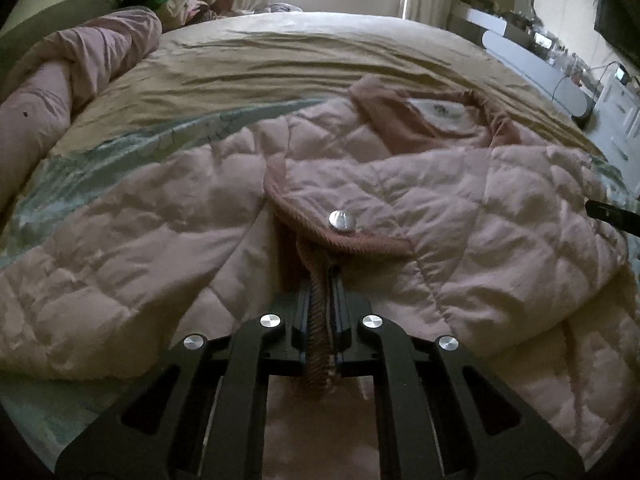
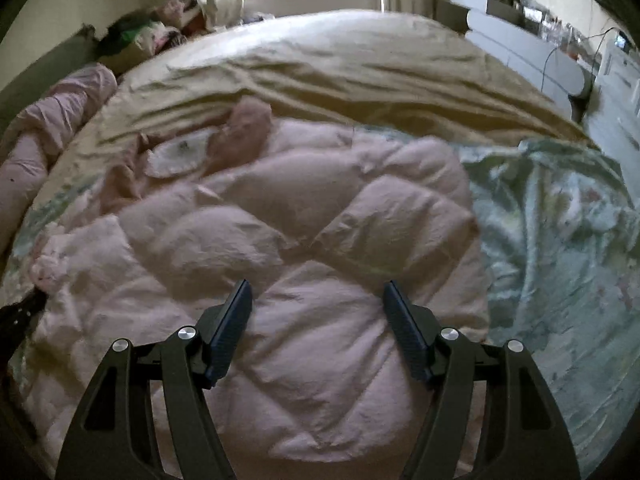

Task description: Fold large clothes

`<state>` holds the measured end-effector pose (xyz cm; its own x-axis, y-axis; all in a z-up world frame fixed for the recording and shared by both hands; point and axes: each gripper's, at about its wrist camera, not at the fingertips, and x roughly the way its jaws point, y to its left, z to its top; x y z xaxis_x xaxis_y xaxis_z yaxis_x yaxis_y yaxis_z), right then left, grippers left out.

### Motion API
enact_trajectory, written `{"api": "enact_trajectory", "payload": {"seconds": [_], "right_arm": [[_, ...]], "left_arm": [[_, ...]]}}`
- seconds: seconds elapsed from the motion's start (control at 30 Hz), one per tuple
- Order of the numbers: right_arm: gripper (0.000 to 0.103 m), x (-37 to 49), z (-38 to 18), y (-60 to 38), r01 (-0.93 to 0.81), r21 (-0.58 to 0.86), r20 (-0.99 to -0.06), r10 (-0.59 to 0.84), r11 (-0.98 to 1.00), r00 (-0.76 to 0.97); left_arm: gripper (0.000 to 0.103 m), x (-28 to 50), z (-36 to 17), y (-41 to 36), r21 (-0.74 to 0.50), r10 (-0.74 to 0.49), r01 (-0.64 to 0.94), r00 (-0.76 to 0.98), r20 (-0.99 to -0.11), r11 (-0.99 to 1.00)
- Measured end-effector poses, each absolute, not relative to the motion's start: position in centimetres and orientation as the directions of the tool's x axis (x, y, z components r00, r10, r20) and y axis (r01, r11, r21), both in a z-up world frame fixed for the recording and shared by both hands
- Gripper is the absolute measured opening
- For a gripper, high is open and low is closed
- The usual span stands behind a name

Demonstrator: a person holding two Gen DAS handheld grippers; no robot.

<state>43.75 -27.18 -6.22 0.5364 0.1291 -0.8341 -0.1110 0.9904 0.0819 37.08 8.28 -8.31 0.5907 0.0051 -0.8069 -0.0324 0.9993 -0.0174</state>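
Note:
A pale pink quilted jacket (image 1: 460,208) lies spread on the bed, collar with a white label (image 1: 436,112) at the far side. Its front edge carries dusty-pink ribbed trim and a silver snap button (image 1: 342,220). My left gripper (image 1: 322,276) is shut on that ribbed trim (image 1: 318,320), which runs back between the two pads. In the right wrist view the same jacket (image 2: 304,240) fills the middle. My right gripper (image 2: 318,292) hovers open over its puffy quilted panels with nothing between the fingers. The right gripper's dark tip (image 1: 608,214) shows at the left wrist view's right edge.
The bed has a tan sheet (image 1: 300,56) beyond the jacket and a pale green floral cover (image 2: 560,232) to the right. A rolled pink duvet (image 1: 60,80) lies along the left side. Piled clothes (image 1: 176,0) sit at the far left, white furniture (image 1: 536,64) at the right.

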Motion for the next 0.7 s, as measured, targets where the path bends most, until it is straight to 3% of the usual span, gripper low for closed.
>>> {"api": "enact_trajectory", "payload": {"seconds": [0.47, 0.57, 0.63, 0.7], "right_arm": [[0.07, 44.4, -8.9, -26.7, -0.069, 0.063, -0.852, 0.089, 0.996, 0.516], [0.071, 43.6, -7.5, -27.4, -0.045, 0.129, -0.848, 0.134, 0.991, 0.513], [0.079, 42.5, -6.0, -27.9, -0.043, 0.177, -0.833, 0.173, 0.983, 0.526], [0.084, 41.3, -4.5, -28.1, -0.051, 0.187, -0.814, 0.184, 0.981, 0.551]], "left_arm": [[0.005, 37.3, -9.6, 8.8, -0.075, -0.024, -0.064, 0.585, -0.811, 0.995], [0.007, 36.7, -8.8, 8.9, -0.088, -0.033, -0.066, 0.581, -0.814, 0.994], [0.024, 36.2, -8.0, 9.1, -0.077, -0.018, -0.077, 0.582, -0.813, 0.994], [0.033, 35.4, -6.8, 9.3, -0.077, -0.014, -0.084, 0.585, -0.811, 0.994]]}}
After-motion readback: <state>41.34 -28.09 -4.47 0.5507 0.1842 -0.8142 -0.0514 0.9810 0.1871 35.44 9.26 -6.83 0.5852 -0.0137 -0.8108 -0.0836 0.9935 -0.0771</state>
